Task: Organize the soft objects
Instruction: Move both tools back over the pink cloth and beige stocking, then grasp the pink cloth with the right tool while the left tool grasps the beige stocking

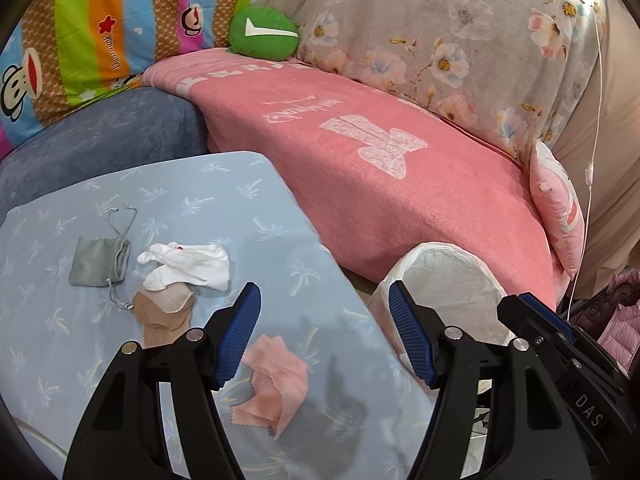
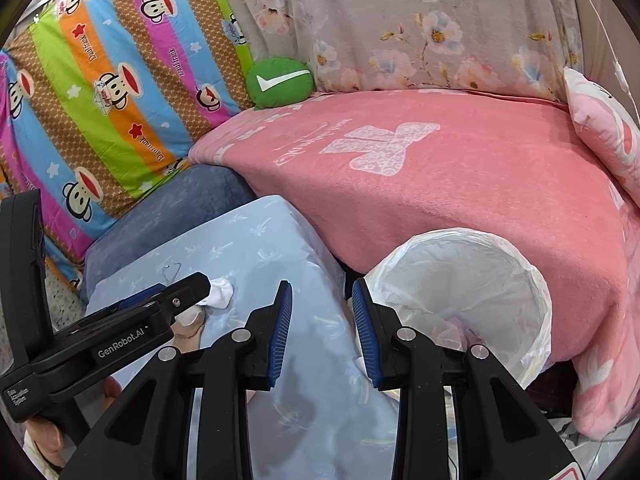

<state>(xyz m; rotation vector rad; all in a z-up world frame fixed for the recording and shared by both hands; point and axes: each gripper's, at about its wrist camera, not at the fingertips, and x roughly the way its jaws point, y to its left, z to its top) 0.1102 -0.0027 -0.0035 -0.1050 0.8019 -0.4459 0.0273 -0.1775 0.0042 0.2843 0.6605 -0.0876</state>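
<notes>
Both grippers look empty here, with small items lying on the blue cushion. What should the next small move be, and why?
Probably lower the left gripper onto the pink cloth and close on it. Its fingers stand apart with nothing between them, and that cloth lies closest below them. The white socks, tan sock and grey pouch lie farther off. The lined bin sits beside the cushion.

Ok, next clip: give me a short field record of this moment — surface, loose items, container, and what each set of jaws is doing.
surface: light blue cushion
items on cushion: grey pouch, white socks, tan sock, pink cloth
container: lined bin beside the cushion, against the pink blanket
left gripper: jaws open, empty, above the pink cloth
right gripper: jaws open, empty, at the cushion edge by the bin
</notes>
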